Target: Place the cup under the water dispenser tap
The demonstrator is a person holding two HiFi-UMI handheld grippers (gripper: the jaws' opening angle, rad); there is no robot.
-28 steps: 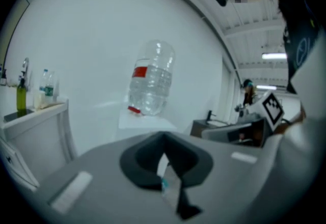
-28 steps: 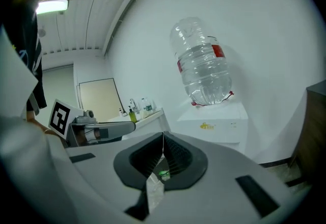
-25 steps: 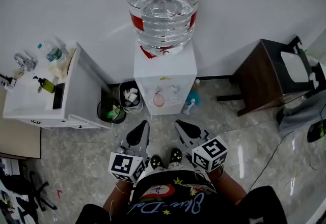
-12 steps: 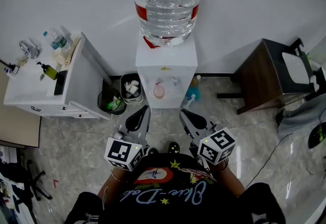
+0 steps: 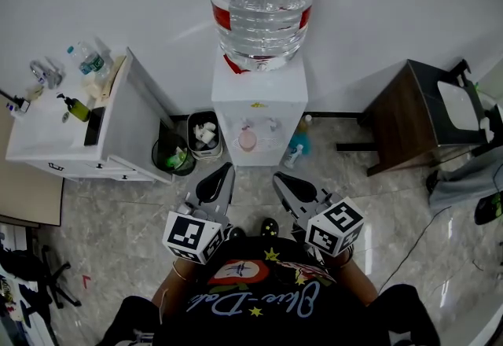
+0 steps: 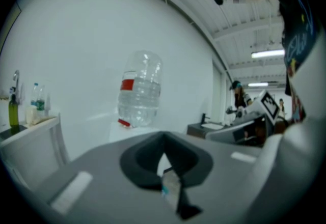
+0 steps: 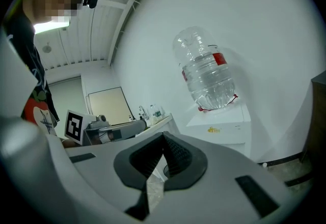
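A pink cup sits in the recess of the white water dispenser, below its taps, in the head view. A big clear bottle tops the dispenser. My left gripper and right gripper hover side by side over the floor, short of the dispenser and pointing at it. Both are shut with nothing between the jaws. In the left gripper view the shut left gripper faces the bottle. In the right gripper view the shut right gripper faces the dispenser.
A white cabinet with bottles stands at the left. Two bins sit between it and the dispenser. A blue spray bottle stands right of the dispenser's foot. A dark wooden table is at the right.
Both grippers stay shut and empty; the right one has lifted slightly. The head view has shifted, so the dispenser sits a little higher in the picture.
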